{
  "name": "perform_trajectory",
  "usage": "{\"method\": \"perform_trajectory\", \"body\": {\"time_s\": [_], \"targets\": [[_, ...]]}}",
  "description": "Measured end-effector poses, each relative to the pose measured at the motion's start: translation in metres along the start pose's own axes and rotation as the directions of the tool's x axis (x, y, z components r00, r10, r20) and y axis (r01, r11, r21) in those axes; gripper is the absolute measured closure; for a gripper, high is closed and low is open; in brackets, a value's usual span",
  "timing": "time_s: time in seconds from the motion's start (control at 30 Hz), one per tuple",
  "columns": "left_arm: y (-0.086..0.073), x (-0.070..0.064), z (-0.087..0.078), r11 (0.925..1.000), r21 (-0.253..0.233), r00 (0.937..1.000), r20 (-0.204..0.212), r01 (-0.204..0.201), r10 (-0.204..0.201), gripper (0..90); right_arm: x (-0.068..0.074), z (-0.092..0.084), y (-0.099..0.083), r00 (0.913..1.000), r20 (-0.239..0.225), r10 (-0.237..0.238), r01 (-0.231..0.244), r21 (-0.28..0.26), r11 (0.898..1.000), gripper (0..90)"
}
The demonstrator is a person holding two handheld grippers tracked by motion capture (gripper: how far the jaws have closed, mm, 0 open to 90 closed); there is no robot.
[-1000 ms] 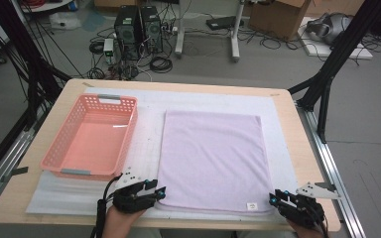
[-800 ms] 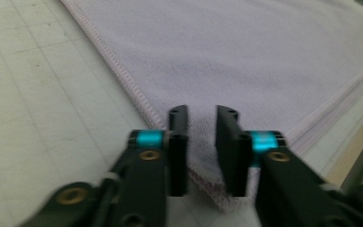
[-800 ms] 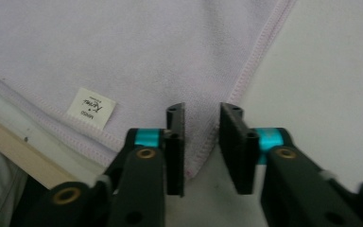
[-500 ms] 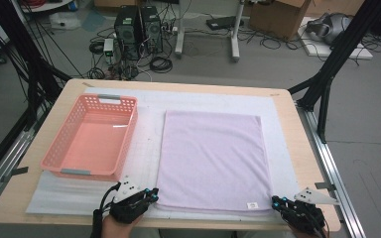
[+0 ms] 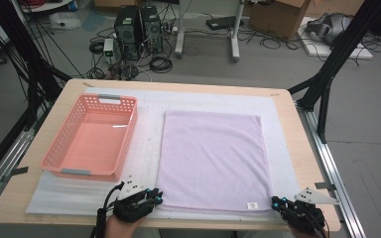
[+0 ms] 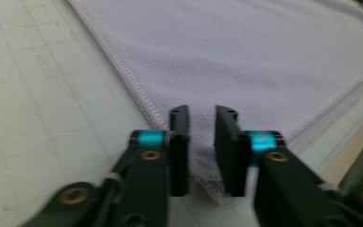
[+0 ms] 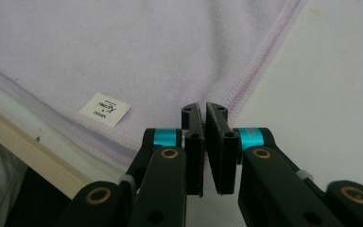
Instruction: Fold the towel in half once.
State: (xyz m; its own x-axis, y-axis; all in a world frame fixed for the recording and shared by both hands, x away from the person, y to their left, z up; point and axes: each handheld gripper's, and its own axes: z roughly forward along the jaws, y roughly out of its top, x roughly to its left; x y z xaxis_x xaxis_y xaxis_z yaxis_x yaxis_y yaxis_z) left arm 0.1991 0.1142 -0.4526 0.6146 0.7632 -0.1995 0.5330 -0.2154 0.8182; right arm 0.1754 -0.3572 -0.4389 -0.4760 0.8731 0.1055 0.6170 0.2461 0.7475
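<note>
- High view: lilac towel (image 5: 212, 161) lies flat on the white mat (image 5: 149, 144) in the middle of the wooden table (image 5: 297, 148), long side running away from the person.
- Pink basket (image 5: 92, 139) sits on the mat just left of the towel, not touching it.
- Left gripper (image 5: 155, 197) at the towel's near-left corner, tips on the cloth edge; hand (image 5: 121, 225) comes in from the bottom.
- Right gripper (image 5: 276, 202) at the near-right corner, grey plate on top; small white label (image 5: 251, 205) on the towel just beside it.
- Jaw gap too small to read from up here on either side.
- Left gripper view: left gripper (image 6: 202, 142) has the towel (image 6: 246, 52) corner between its two black jaws. Jaws have just been closing, w/ cloth between them. A narrow gap shows at the tips, but the fabric bunches up in it, so it's clamped on the corner.
- Stitched hem runs away up-left; mat (image 6: 42, 109) to the left, table edge low right.
- Right gripper view: right gripper (image 7: 204, 142) has jaws nearly together, just been closing, pinched on the towel (image 7: 137, 52) corner where the two hems meet.
- Label (image 7: 105, 109) lies left of the jaws near the hem; mat (image 7: 331, 85) to the right; table edge (image 7: 28, 156) low left.
</note>
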Motion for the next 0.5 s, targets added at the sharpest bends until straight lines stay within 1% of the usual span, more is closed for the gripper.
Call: {"method": "perform_trajectory", "body": {"time_s": [0.03,0.07,0.2,0.33,0.4,0.43,0.47,0.5], "targets": [[0.000,0.000,0.000,1.0000,-0.001,1.0000,-0.004,-0.005,0.005,89.0,0.000,0.000,0.000,1.0000,-0.001,0.000,0.000,-0.001,1.000,85.4],[0.000,-0.001,-0.001,0.9999,-0.006,0.9999,-0.006,-0.009,0.009,89.5,0.000,-0.001,0.000,1.0000,0.000,0.000,0.000,-0.002,1.000,85.5],[0.002,-0.002,-0.004,0.9997,-0.022,1.0000,0.005,-0.007,0.007,89.7,0.000,-0.001,0.000,1.0000,-0.003,0.001,-0.001,-0.008,1.000,85.5],[0.003,0.000,-0.009,0.9988,-0.046,0.9996,0.021,0.017,-0.017,89.8,0.000,-0.005,0.001,0.9999,-0.013,0.004,-0.005,-0.026,1.000,86.0],[0.002,0.001,-0.011,0.9986,-0.050,0.9998,0.012,0.018,-0.018,89.8,0.001,-0.009,0.002,0.9997,-0.020,0.013,-0.014,-0.040,0.999,86.1],[0.001,0.002,-0.011,0.9984,-0.050,0.9996,0.001,0.027,-0.027,89.6,0.001,-0.009,0.002,0.9996,-0.021,0.019,-0.020,-0.043,0.999,86.0],[0.000,0.003,-0.009,0.9985,-0.043,0.9994,-0.009,0.033,-0.033,87.0,0.001,-0.009,0.002,0.9995,-0.022,0.023,-0.024,-0.043,0.999,86.0],[-0.001,0.004,-0.007,0.9982,-0.024,0.9984,-0.015,0.055,-0.055,73.1,0.001,-0.008,0.001,0.9995,-0.023,0.020,-0.021,-0.040,0.999,86.0]]}}
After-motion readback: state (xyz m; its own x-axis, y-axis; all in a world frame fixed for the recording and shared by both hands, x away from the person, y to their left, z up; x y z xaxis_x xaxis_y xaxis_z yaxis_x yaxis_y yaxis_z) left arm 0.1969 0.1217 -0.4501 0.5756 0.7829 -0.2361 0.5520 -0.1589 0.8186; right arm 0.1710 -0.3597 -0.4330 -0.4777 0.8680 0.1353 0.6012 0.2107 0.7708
